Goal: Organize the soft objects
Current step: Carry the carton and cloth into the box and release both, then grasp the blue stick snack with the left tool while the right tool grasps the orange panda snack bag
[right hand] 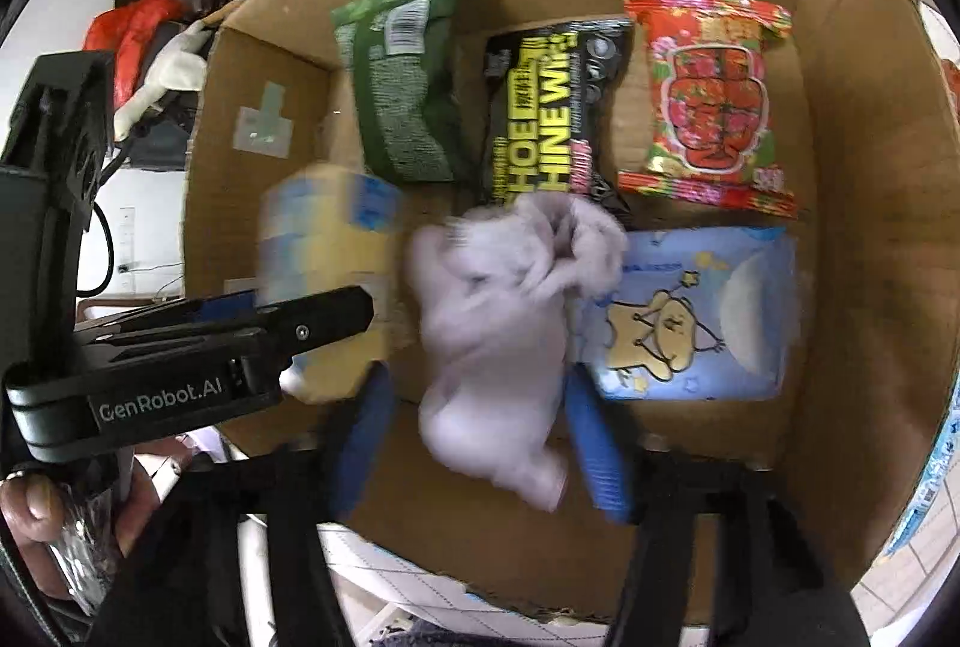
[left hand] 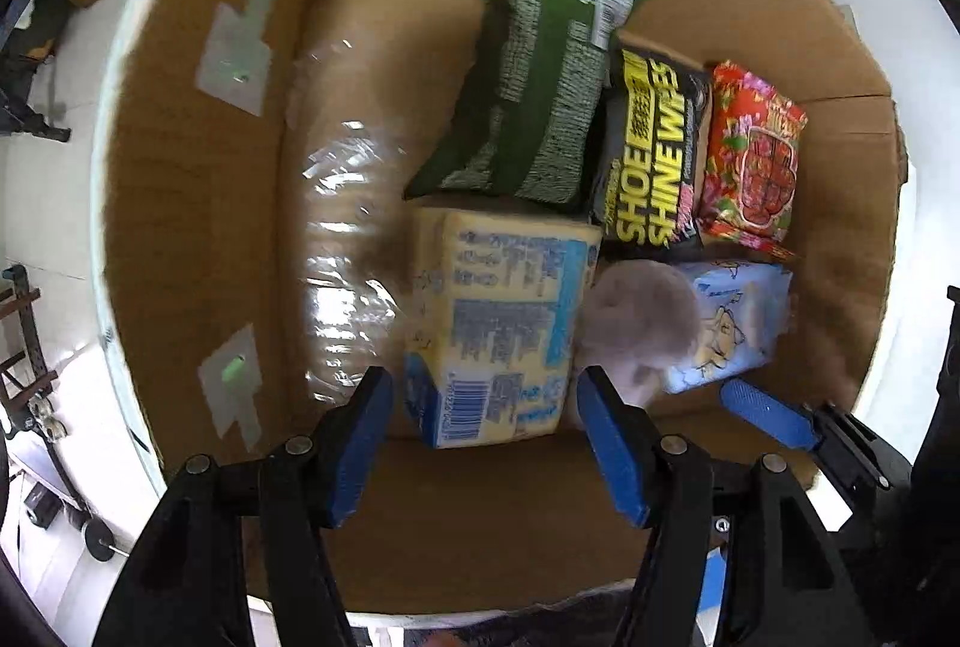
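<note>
A cardboard box (left hand: pixel 198 227) holds several soft packs. In the left wrist view a yellow and blue tissue pack (left hand: pixel 498 323) lies between the spread fingers of my left gripper (left hand: pixel 486 443), which is open. A green pack (left hand: pixel 528 71), a black shoe shine wipes pack (left hand: pixel 654 143), a red floral pack (left hand: pixel 756 149) and a light blue pack (left hand: pixel 732 317) lie in the box. In the right wrist view a blurred pale grey plush toy (right hand: pixel 498 335) sits between the open fingers of my right gripper (right hand: pixel 480 443); whether they touch it is unclear. The same tissue pack (right hand: pixel 324 251) is blurred.
The box's left side (left hand: pixel 342 227) is bare cardboard under shiny tape. The box wall (right hand: pixel 870 167) rises close on the right. Clutter (right hand: pixel 150 35) lies outside the box at the far left. My left gripper's body (right hand: pixel 180 347) crosses the right wrist view.
</note>
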Tool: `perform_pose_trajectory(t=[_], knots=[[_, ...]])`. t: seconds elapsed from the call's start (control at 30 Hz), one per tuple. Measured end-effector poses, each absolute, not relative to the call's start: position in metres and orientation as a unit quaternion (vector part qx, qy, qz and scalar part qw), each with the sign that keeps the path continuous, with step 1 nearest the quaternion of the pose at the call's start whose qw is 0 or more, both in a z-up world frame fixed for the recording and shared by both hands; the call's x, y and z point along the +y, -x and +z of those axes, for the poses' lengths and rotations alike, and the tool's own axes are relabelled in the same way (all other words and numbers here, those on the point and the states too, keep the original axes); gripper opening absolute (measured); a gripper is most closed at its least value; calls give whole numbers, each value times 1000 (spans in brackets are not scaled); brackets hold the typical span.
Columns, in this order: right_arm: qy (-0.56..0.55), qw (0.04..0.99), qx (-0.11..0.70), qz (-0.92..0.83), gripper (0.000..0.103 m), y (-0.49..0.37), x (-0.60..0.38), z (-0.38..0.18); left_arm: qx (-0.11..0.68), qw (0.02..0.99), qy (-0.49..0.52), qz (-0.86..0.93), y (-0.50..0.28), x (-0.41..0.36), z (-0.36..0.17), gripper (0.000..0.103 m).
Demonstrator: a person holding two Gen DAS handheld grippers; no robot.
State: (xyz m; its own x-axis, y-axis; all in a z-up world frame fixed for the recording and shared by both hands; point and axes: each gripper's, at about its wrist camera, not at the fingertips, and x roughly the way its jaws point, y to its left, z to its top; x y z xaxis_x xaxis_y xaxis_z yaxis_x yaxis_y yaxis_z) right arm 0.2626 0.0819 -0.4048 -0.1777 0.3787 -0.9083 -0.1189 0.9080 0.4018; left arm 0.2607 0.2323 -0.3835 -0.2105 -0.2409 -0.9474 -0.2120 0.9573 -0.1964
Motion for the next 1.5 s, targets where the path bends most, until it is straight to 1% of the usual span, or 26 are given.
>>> perform_pose_trajectory(t=[0.17, 0.33, 0.37, 0.4, 0.43, 0.47, 0.5, 0.53, 0.57, 0.7, 0.83, 0.97, 1.07, 1.17, 1.27, 1.37, 1.43, 1.47, 1.5], knots=[[-66, 641, 742, 183, 71, -258, 73, -399, 771, 622, 133, -11, -255, 223, -368, 63], [-44, 660, 729, 174, 71, -250, 64, -377, 751, 651, 107, -1, -243, 213, -334, 64], [-40, 667, 724, 173, 73, -249, 62, -371, 742, 663, 97, 2, -239, 208, -324, 64], [-33, 671, 721, 170, 76, -247, 62, -366, 737, 671, 87, 7, -237, 204, -318, 72], [-27, 676, 717, 169, 80, -245, 61, -362, 729, 680, 76, 11, -233, 202, -310, 80], [-23, 680, 714, 168, 85, -244, 61, -356, 718, 693, 61, 18, -229, 198, -301, 96], [-17, 685, 709, 168, 88, -241, 60, -350, 709, 703, 51, 24, -227, 202, -295, 101], [-12, 689, 705, 166, 97, -239, 60, -345, 700, 712, 38, 34, -223, 199, -288, 101], [-5, 695, 700, 165, 103, -238, 59, -340, 695, 717, 33, 37, -224, 201, -287, 101], [6, 716, 680, 160, 103, -229, 47, -318, 673, 738, 34, 40, -216, 199, -263, 101], [-32, 726, 670, 151, 103, -222, 14, -298, 641, 765, 30, 44, -212, 177, -235, 101], [-67, 755, 644, 103, 103, -210, -48, -277, 609, 792, 1, 33, -208, 128, -208, 101], [-76, 774, 627, 49, 103, -193, -101, -266, 606, 795, -17, 3, -205, 77, -203, 101], [-102, 772, 627, 5, 103, -175, -152, -270, 623, 781, -32, -26, -201, 22, -216, 101], [-131, 756, 640, -38, 103, -154, -207, -287, 643, 762, -55, -54, -199, -34, -243, 101], [-159, 736, 653, -77, 103, -134, -259, -314, 673, 730, -86, -86, -202, -91, -286, 101], [-171, 721, 663, -101, 103, -125, -288, -334, 703, 699, -84, -103, -205, -119, -316, 96], [-176, 715, 668, -111, 103, -121, -301, -344, 718, 683, -71, -114, -207, -132, -332, 90], [-182, 708, 672, -122, 103, -117, -317, -354, 729, 672, -67, -111, -208, -141, -345, 78]])
